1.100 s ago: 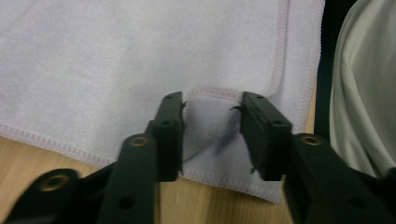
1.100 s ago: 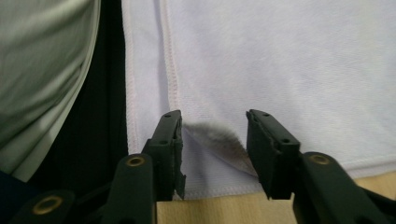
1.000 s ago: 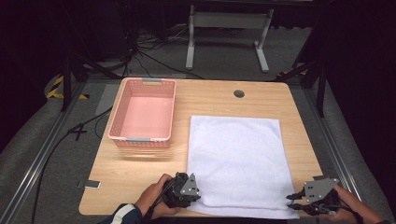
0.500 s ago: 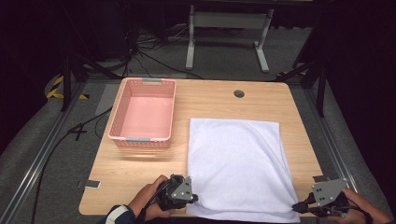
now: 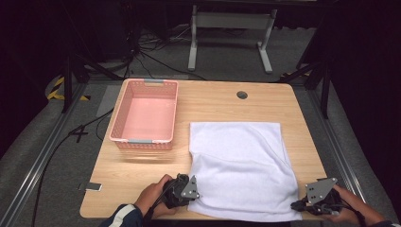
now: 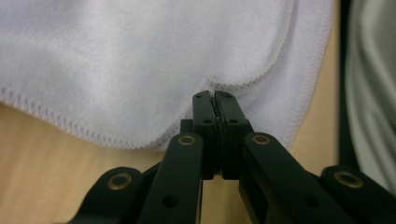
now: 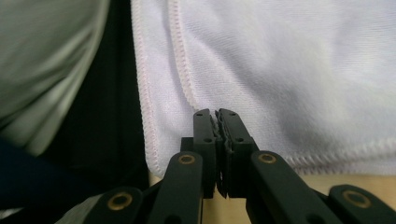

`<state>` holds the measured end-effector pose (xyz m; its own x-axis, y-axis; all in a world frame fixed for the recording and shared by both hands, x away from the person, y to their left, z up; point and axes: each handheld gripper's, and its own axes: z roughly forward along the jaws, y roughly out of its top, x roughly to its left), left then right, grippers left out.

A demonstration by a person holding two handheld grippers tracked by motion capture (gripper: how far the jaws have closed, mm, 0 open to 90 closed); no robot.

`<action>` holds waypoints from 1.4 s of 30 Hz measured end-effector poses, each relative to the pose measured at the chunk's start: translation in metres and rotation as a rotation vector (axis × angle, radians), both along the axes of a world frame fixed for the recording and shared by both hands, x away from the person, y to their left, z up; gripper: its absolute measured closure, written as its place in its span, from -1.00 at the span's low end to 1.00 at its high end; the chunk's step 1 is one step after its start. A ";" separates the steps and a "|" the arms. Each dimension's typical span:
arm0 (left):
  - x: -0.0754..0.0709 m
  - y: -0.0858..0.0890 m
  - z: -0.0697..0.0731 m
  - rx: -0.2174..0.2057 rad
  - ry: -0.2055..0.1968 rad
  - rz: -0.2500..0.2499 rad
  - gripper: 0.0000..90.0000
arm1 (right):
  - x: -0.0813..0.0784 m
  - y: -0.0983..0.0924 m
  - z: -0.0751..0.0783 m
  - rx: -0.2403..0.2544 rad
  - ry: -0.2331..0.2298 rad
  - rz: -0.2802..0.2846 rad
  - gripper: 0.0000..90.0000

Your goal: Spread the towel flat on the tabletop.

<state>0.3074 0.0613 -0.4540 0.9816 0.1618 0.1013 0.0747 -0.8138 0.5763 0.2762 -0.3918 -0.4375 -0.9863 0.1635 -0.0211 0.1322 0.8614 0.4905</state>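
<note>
Both claws are clamped on the near edge of the towel (image 5: 239,170), which lies flat on the surface (image 5: 213,101) right of the pink basket (image 5: 145,116), its near hem at the surface's front edge. Left claw (image 5: 193,191) has the near-left corner: in the left gripper view the jaws meet on the hem (image 6: 212,88), cloth puckered into a small notch where they bite. Right claw (image 5: 297,206) has the near-right corner; in the right gripper view the jaws are pinched on the stitched edge (image 7: 217,112), w/ a second layer of hem folded over beside it. Step in hand looks like a lift-and-fold, near edge carried over to the far edge. To do it well: keep both grips tight, raise the two corners together & level so the hem stays taut between them, no sag in the middle; go up enough to clear the cloth before moving fwd, then lay the near hem on the far hem, corners matched, before letting go. The left side already shows a diagonal crease running from the far-left area toward the near-right, so pull slightly outward w/ both hands to flatten it out while lifting. Risk, imo: the bite is thin at both corners, a jerk could slip a hem free. Orientation: the towel's long axis runs near-to-far across the surface, short edges near and far; it's a bit skewed, near end drawn wider than the far end.
</note>
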 end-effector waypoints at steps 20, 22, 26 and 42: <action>0.002 0.008 0.019 -0.104 0.033 0.020 0.51 | 0.001 -0.017 0.032 0.169 -0.069 -0.023 0.47; 0.010 0.005 0.020 -0.139 -0.005 0.089 0.42 | 0.006 -0.009 0.030 0.151 -0.102 -0.071 0.48; 0.025 0.000 0.018 -0.148 0.030 0.095 0.35 | 0.015 0.004 0.015 0.137 -0.084 -0.109 0.51; -0.025 0.002 0.003 -0.031 0.248 -0.138 0.55 | -0.011 0.006 -0.001 0.045 0.095 0.071 0.39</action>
